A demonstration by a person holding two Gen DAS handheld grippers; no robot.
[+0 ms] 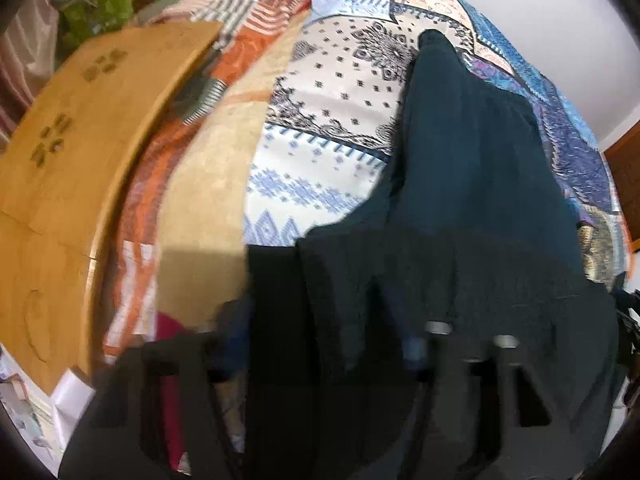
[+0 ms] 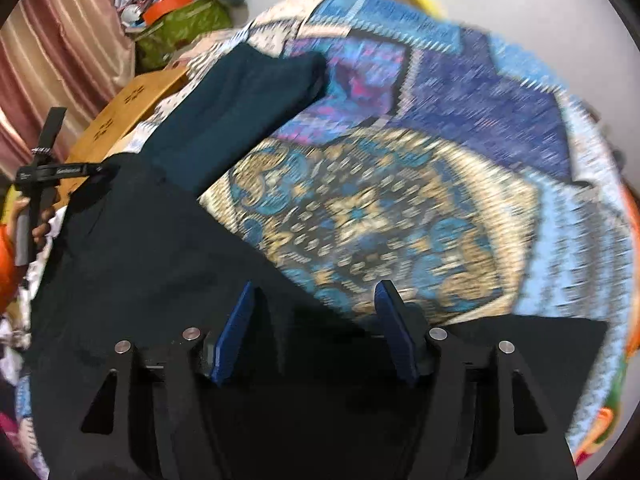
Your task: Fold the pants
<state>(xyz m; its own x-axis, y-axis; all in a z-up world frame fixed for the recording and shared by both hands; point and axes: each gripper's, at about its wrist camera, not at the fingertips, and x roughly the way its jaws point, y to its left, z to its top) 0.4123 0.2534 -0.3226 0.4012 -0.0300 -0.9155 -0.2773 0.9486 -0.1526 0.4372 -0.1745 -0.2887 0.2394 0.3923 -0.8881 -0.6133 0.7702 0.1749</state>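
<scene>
Dark teal pants (image 1: 472,184) lie lengthwise on a patterned bedspread (image 1: 340,92), legs stretching away from me. In the left wrist view the near part of the pants drapes over my left gripper (image 1: 320,344) and hides its fingertips, so its state is unclear. In the right wrist view the pants (image 2: 224,112) run from the near left up to the far left. My right gripper (image 2: 316,320) is open, its blue pads (image 2: 236,332) spread wide above the near edge of the pants. The left gripper's handle (image 2: 44,176) shows at the far left, held by a hand.
A wooden board (image 1: 80,120) lies on the bed to the left of the pants. A green bag (image 2: 180,28) with clutter and pink curtains (image 2: 60,52) stand beyond the bed. The patterned bedspread (image 2: 400,208) spreads to the right of the pants.
</scene>
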